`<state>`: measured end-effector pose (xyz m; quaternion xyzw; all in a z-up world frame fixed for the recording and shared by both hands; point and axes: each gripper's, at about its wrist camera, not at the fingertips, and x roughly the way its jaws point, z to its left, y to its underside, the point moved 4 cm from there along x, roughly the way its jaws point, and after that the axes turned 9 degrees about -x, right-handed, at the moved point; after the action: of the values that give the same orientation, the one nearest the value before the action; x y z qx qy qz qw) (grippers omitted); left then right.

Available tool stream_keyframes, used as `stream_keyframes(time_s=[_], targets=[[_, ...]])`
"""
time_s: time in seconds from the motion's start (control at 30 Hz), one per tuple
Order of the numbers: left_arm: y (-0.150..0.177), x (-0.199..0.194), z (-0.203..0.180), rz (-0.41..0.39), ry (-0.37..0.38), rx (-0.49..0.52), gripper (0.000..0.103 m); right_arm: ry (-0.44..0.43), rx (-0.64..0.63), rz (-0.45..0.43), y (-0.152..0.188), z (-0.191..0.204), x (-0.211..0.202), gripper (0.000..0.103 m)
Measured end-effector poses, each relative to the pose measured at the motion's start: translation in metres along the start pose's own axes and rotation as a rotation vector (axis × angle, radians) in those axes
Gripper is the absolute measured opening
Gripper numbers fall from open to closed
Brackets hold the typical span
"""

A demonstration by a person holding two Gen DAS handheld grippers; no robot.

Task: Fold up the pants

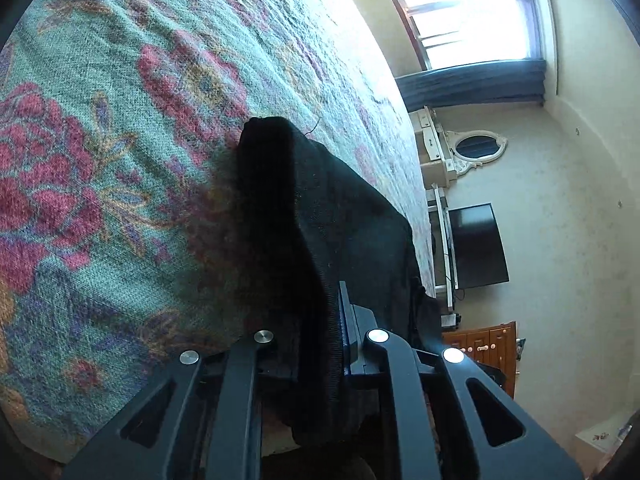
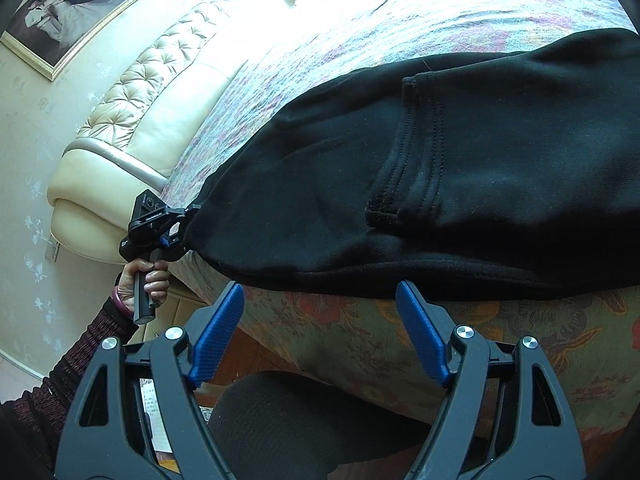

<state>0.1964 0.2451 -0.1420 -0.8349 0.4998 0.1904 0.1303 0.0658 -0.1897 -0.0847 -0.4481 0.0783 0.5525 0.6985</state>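
Black pants (image 2: 400,160) lie flat on a floral bedspread (image 2: 360,320), a back pocket (image 2: 416,148) facing up. In the left wrist view my left gripper (image 1: 320,320) is shut on a thick fold of the pants (image 1: 312,208), which rises off the bedspread (image 1: 120,160) and covers the fingertips. The right wrist view shows that same left gripper (image 2: 194,212), held by a hand (image 2: 140,280), clamped on the pants' left corner at the bed edge. My right gripper (image 2: 320,286) is open just below the pants' near hem, and its blue pads (image 2: 220,332) hold nothing.
A cream tufted headboard (image 2: 160,92) and a framed picture (image 2: 64,16) are at the left. The person's dark-clad knee (image 2: 288,420) is below the right gripper. Past the bed are a bright window (image 1: 472,8), a dark TV (image 1: 476,244) and a wooden cabinet (image 1: 484,344).
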Motion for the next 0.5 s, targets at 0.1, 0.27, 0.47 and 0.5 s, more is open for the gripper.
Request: stream_keyframes(time_s=[0.1,0.27,0.47,0.5], targets=[[0.003,-0.006,-0.023,-0.017,0.069,0.006,0.013,0.004,0.007,-0.016,0.000,-0.002,-0.007,0.078],[0.017,-0.007,-0.091,-0.009,0.131,0.114,0.013,0.006,0.010,-0.045,0.002,-0.004,-0.023,0.078],[0.050,0.031,-0.174,0.063,0.150,0.251,0.013,-0.005,0.047,-0.089,0.009,-0.010,-0.041,0.078],[0.056,0.042,-0.186,0.079,0.149,0.271,0.013,-0.006,0.051,-0.097,0.010,-0.010,-0.043,0.078]])
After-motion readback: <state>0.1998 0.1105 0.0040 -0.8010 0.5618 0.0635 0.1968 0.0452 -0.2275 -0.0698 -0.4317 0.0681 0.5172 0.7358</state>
